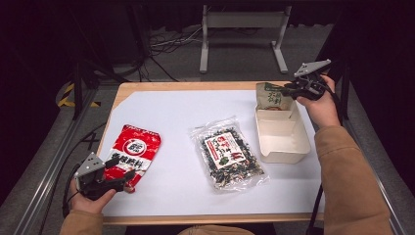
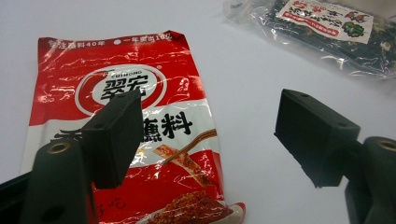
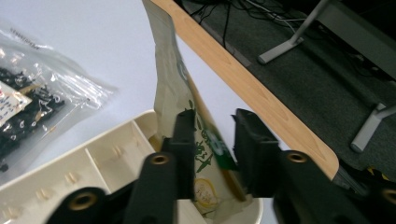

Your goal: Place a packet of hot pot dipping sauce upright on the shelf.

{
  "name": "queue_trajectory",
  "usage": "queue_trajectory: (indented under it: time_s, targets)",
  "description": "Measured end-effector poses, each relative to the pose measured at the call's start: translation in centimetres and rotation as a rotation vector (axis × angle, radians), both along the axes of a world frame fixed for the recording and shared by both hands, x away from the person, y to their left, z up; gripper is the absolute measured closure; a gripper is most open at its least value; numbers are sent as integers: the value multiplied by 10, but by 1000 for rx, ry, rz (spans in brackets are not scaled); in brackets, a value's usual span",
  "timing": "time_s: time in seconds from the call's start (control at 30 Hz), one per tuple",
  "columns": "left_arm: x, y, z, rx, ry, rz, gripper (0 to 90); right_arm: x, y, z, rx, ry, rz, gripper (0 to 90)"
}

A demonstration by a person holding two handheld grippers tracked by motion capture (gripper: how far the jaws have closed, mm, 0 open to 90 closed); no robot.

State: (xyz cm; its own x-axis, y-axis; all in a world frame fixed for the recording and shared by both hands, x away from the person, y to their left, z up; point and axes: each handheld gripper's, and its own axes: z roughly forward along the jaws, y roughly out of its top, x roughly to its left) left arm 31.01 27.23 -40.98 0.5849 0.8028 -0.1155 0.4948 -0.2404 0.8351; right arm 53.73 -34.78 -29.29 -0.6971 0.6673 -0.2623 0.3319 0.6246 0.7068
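Observation:
A green-and-beige packet (image 1: 270, 96) stands upright in the far end of a beige divided tray (image 1: 285, 156). My right gripper (image 1: 289, 90) is shut on the packet's upper edge. In the right gripper view the packet (image 3: 170, 79) runs between the two jaws of that gripper (image 3: 212, 135), above the tray (image 3: 107, 154). A red-and-white packet (image 1: 133, 151) lies flat at the table's left. My left gripper (image 1: 125, 177) hovers open over its near end. In the left gripper view this gripper (image 2: 210, 126) holds nothing, and the red packet (image 2: 121, 93) lies below its left jaw.
A clear bag of dark dried seaweed (image 1: 227, 154) lies mid-table between the red packet and the tray. A white sheet (image 1: 171, 117) covers the wooden table. The table's far edge (image 3: 243, 79) runs close behind the tray. Cables and a metal stand (image 1: 242, 29) are on the floor beyond.

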Motion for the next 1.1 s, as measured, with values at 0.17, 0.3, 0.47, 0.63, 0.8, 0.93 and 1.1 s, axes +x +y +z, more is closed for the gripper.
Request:
queue_trajectory:
  time_s: [0.17,0.3,0.47,0.63,0.8,0.93,1.1]
  targets:
    - [1,2,2,-4,8,-3,230,-5,-1,6,10,-47,-26,489]
    - [2,5,2,6,0,10,224,-11,-1,13,19,-84,-39,422]
    - [3,9,4,14,-4,25,219,-23,1,25,66,-133,-45,357]
    - [4,11,5,30,-10,36,221,-38,6,36,131,-143,-29,340]
    - [6,12,6,24,-7,37,220,-54,16,42,177,-129,-2,341]
    - [8,13,7,35,-14,56,219,-65,25,44,197,-119,31,343]
    - [12,16,9,38,-13,73,219,-77,38,45,224,-95,69,344]
